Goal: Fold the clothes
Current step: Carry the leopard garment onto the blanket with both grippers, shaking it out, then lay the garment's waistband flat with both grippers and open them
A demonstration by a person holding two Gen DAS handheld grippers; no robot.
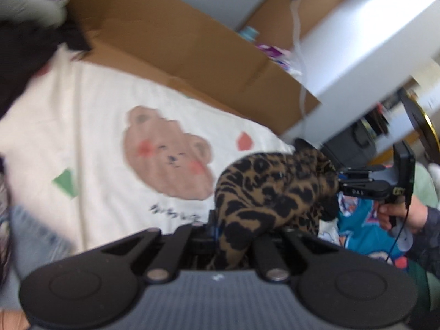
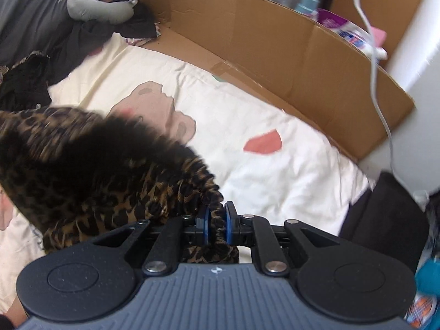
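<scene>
Right wrist view: both grippers' jaws pinch one leopard-print garment (image 2: 90, 165) above one bear-print sheet (image 2: 247, 181).

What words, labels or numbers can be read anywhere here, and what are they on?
"DAS": apparently so, small pale letters on the right gripper, seen from the left wrist view.
Dark script under the bear print on the cream bedcover: too blurred to read.
Purple and white package behind the cardboard box: print too small to read.
Nothing else is legible.
</scene>
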